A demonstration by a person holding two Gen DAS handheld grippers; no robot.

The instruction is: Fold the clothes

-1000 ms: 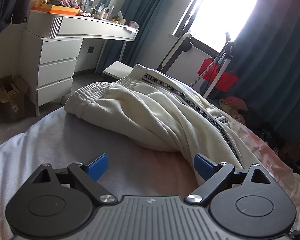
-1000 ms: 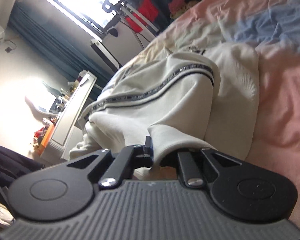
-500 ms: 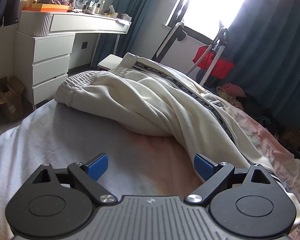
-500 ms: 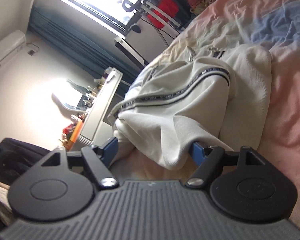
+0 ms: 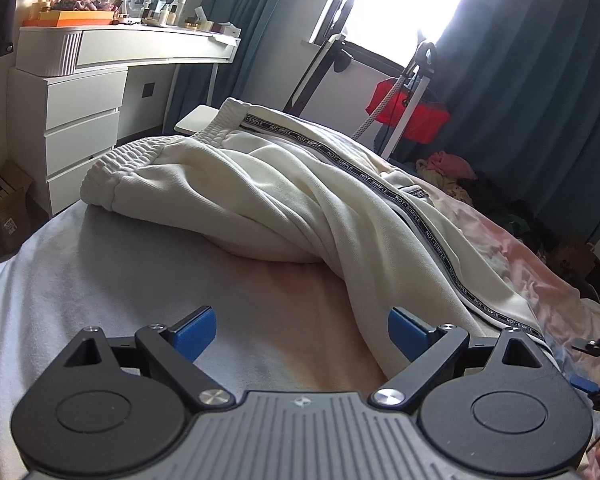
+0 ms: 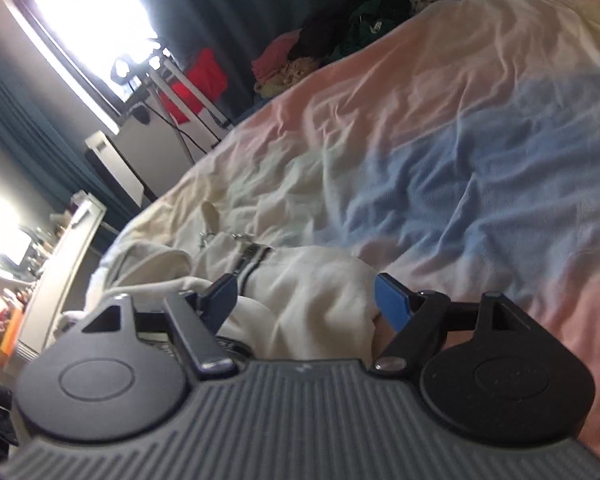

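Where the left wrist view looks across the bed (image 5: 100,264), a soft grey-and-pink blanket fills the lower half of the frame, and the cream sweatpants (image 5: 284,200) lie on it in a long rumpled ridge running from the elastic waistband at centre left down to the lower right, a dark lettered stripe along the upper edge. The left tool (image 5: 302,330) hangs low over the blanket at bottom centre with its blue pads spread wide and nothing between them; the right pad sits just beside the trouser leg. At the upper left stands a white dressing bench (image 5: 128,46) crowded with bottles and an orange tray, with a white drawer unit (image 5: 80,124) under it and a cardboard box (image 5: 4,204) on the floor at the far left. A bright window (image 5: 404,4) fills the top centre, flanked by dark teal curtains (image 5: 540,80), with a red bag (image 5: 410,112) on a stand below and a heap of clothes (image 5: 452,172) at the right. In the blurred right wrist view the right tool (image 6: 306,300) is spread wide, its jaws having just been opening; a fold of the cream fabric lies between the blue pads, but they do not press on it. Beyond it the blanket stretches in pink and blue patches to the upper right.
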